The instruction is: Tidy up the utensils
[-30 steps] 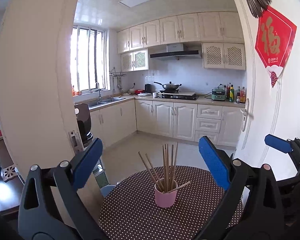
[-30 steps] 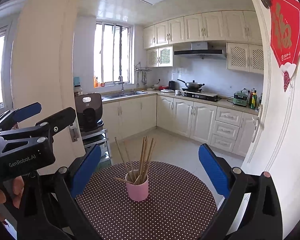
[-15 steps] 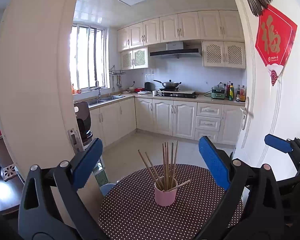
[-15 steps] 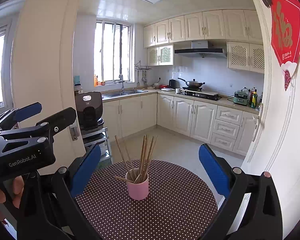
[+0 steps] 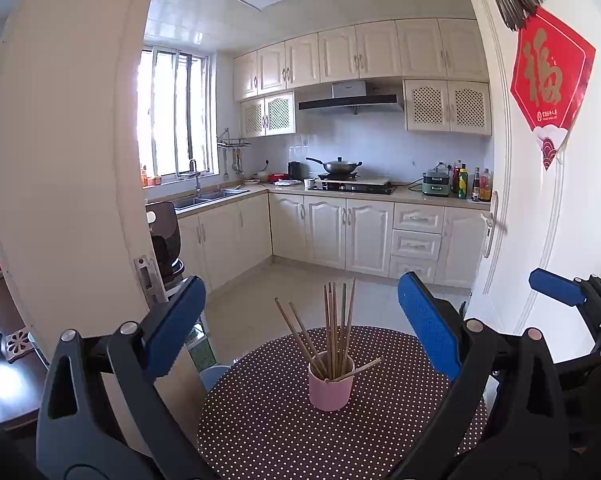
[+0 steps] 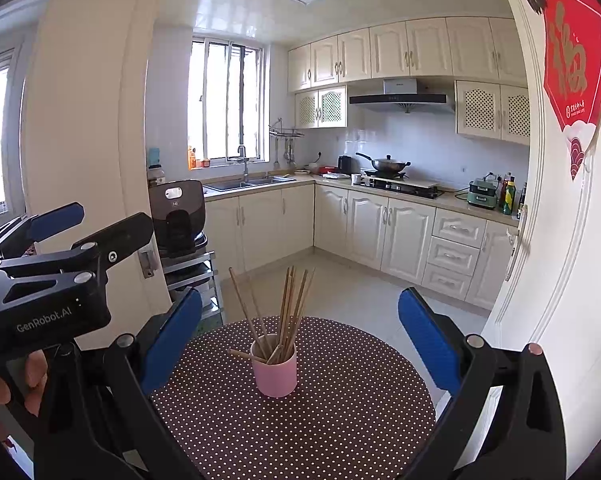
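Item: pink cup [image 5: 330, 388], upright near the middle of a round table [image 5: 260, 432] with a brown, white-dotted cover. Contents: a bundle of wooden chopsticks [image 5: 336, 328], most standing nearly upright, two leaning left, one lying low across the rim. Left claw [image 5: 300, 328]: released, blue pads wide apart, holding nothing, hovering short of the cup. Right claw [image 6: 300, 332]: likewise released and empty. Background: kitchen with cream cabinets [image 5: 328, 232].
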